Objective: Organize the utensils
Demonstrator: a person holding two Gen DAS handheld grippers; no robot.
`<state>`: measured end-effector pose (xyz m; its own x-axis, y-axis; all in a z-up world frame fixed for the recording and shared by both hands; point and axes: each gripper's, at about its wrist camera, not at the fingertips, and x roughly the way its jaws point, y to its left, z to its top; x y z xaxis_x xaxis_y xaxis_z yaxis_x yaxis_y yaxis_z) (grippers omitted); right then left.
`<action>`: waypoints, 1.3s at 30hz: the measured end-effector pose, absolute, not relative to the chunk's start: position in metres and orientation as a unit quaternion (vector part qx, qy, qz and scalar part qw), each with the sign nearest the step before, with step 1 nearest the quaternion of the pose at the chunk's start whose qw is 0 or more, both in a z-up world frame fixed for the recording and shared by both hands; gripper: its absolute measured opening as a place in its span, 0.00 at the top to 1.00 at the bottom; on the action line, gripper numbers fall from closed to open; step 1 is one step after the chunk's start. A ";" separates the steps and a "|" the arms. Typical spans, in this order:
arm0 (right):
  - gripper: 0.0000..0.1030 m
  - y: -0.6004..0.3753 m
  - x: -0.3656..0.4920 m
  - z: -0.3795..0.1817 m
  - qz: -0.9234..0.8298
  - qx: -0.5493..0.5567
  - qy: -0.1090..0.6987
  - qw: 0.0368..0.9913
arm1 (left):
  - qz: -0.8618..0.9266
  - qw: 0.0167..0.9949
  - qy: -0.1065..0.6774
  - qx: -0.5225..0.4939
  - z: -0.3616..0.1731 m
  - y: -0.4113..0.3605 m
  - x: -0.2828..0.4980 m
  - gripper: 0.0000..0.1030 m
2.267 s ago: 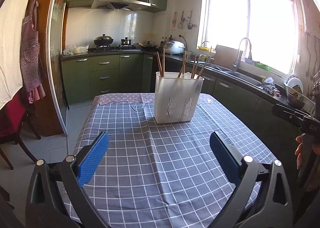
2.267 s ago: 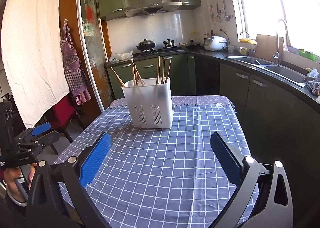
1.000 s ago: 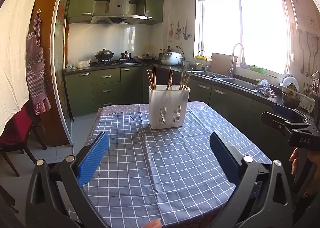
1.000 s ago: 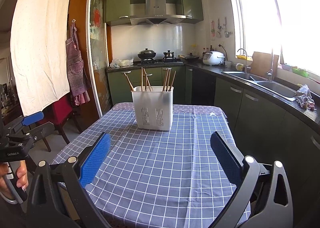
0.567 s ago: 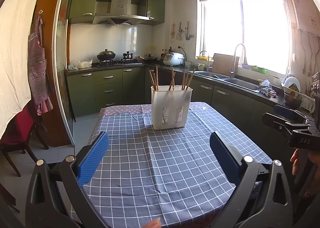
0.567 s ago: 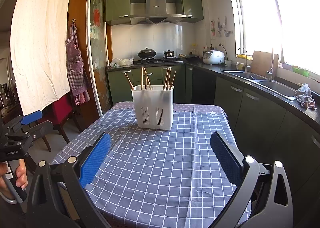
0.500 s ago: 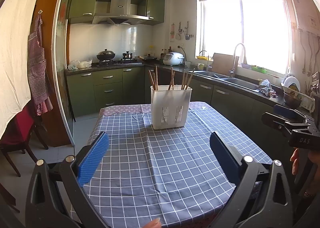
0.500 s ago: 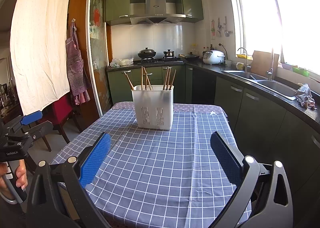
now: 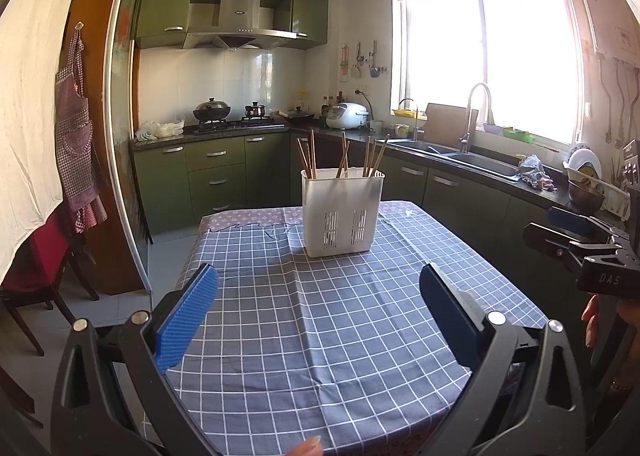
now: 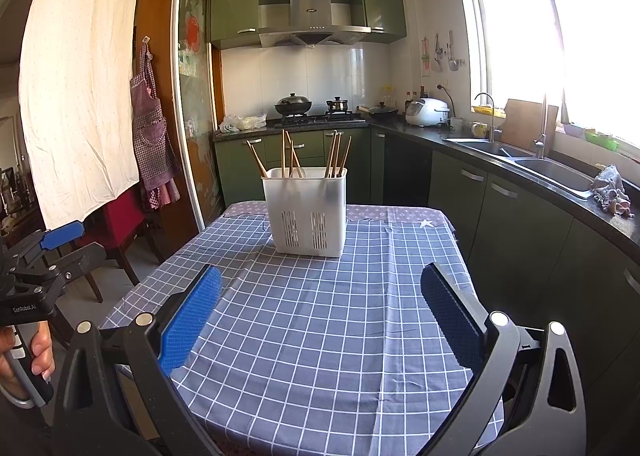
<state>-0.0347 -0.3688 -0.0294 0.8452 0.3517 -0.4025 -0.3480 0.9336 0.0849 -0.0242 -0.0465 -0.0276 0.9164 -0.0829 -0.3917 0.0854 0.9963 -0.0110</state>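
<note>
A white slotted utensil holder (image 9: 342,212) stands at the far middle of the table; it also shows in the right wrist view (image 10: 306,210). Several wooden chopsticks (image 9: 344,154) stand upright in it, also seen in the right wrist view (image 10: 294,156). My left gripper (image 9: 320,312) is open and empty, held back near the table's near edge. My right gripper (image 10: 320,312) is open and empty, likewise well short of the holder. Each gripper shows at the edge of the other's view: the right (image 9: 576,240), the left (image 10: 48,256).
The table carries a blue checked cloth (image 9: 328,320). Green cabinets and a dark counter with a sink (image 10: 532,160) run along the right. A stove with pots (image 10: 316,110) is behind. A red chair (image 10: 116,220) stands at the left.
Both grippers have drawn back and risen from the holder, which now looks smaller and farther. In the last half second almost nothing moved. Both stay open.
</note>
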 end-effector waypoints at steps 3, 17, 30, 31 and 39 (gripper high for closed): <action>0.05 -0.368 -0.034 -0.031 0.182 0.005 0.211 0.960 | -0.043 0.979 0.200 0.004 -0.028 -0.046 -0.024 0.07; 0.05 -0.368 -0.032 -0.033 0.182 0.004 0.215 0.960 | -0.042 0.979 0.201 0.006 -0.029 -0.045 -0.024 0.07; 0.05 -0.366 -0.028 -0.038 0.183 0.003 0.222 0.958 | -0.042 0.978 0.204 0.003 -0.031 -0.044 -0.022 0.07; 0.05 -0.366 -0.027 -0.039 0.183 0.003 0.224 0.957 | -0.042 0.978 0.206 0.003 -0.032 -0.044 -0.021 0.07; 0.05 -0.366 -0.024 -0.042 0.183 0.003 0.228 0.956 | -0.039 0.978 0.206 -0.003 -0.036 -0.042 -0.017 0.07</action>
